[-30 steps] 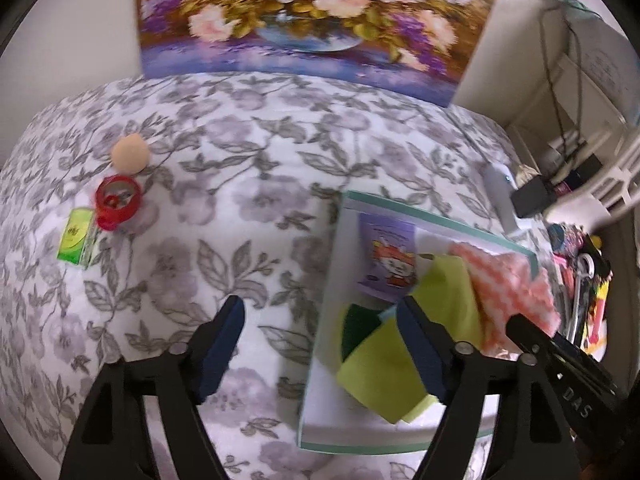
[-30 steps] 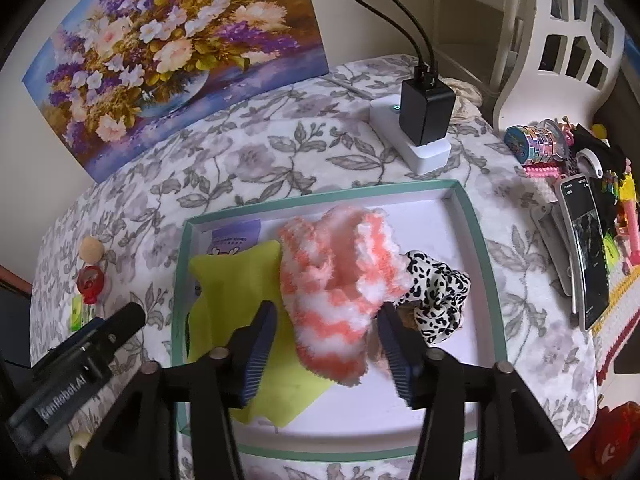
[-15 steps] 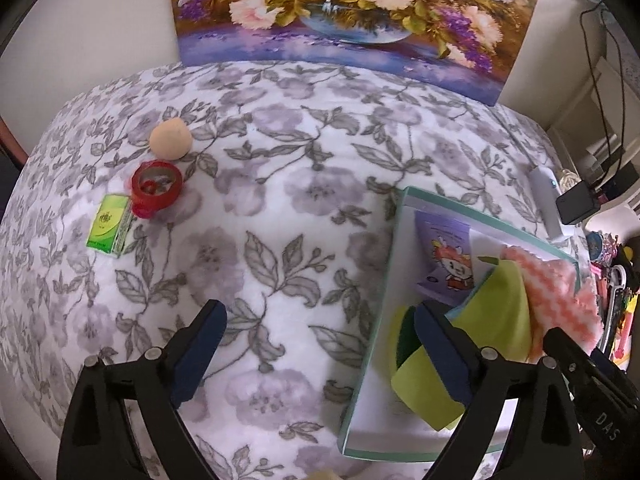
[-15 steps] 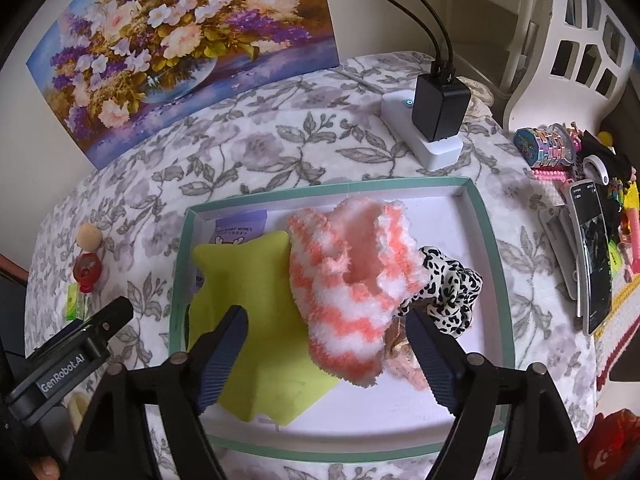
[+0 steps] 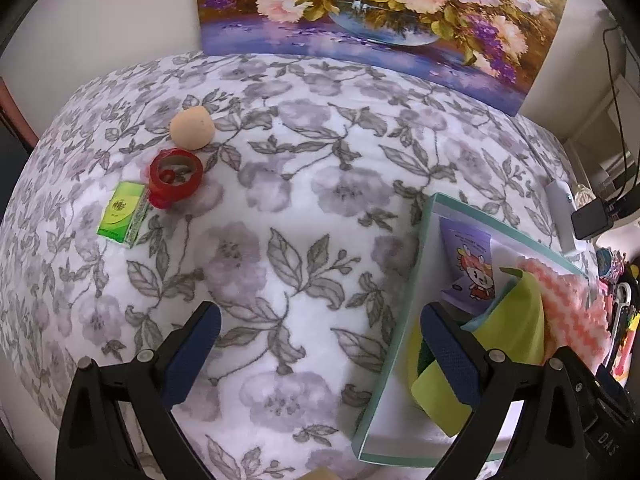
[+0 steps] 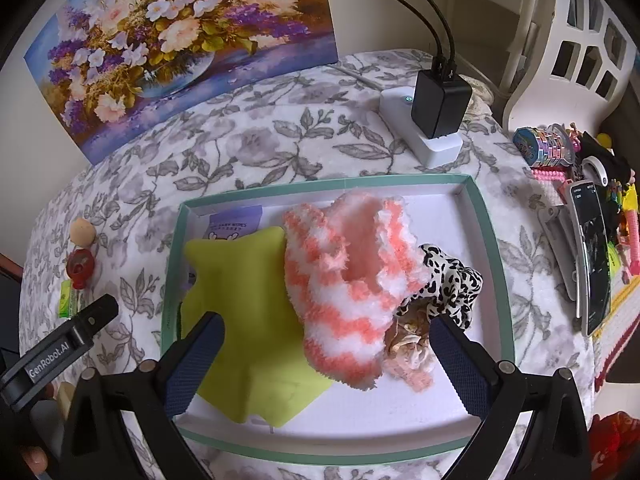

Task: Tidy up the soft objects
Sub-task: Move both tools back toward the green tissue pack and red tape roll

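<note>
Partly hidden (under sock (image 6: 344, 280)): scrunchie (image 6: 452, 280).

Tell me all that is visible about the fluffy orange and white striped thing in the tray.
The fluffy striped sock looks like plush knit, with coral-orange and white bands. It lies crumpled in the teal-rimmed tray, its open cuff facing up and showing a pink inside. Its left edge overlaps the yellow-green cloth; its right side rests against the leopard-print scrunchie, and a small pink frilly piece peeks from under it. No tongs touch it.
</note>
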